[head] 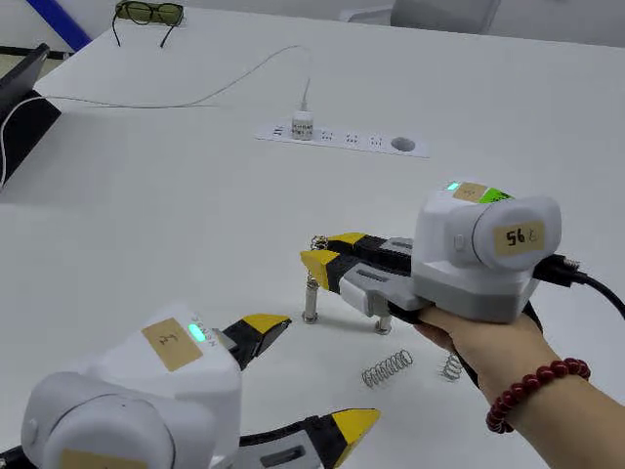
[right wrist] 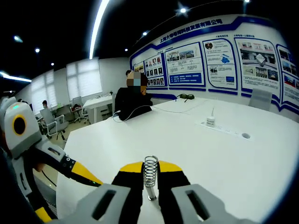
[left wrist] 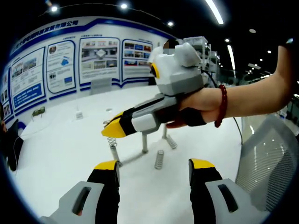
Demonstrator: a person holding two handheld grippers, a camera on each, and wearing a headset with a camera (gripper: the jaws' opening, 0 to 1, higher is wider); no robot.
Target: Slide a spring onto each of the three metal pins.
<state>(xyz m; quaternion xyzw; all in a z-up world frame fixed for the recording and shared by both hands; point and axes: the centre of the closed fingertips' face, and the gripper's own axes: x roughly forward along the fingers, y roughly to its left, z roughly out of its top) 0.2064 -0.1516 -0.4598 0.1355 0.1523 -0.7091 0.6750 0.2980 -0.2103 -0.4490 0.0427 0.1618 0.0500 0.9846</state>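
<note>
Spring (right wrist: 150, 171): upright silvery wire coil

White power strip (head: 342, 139) and cable (head: 146, 106), glasses (head: 148, 13) beyond — perhaps a laptop (head: 21, 112), left.

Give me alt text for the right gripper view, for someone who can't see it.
The right claw, yellow-tipped, grips a spring upright over a metal pin that stands on a white table. The left claw shows at the left, and a power strip lies farther back on the table.
</note>
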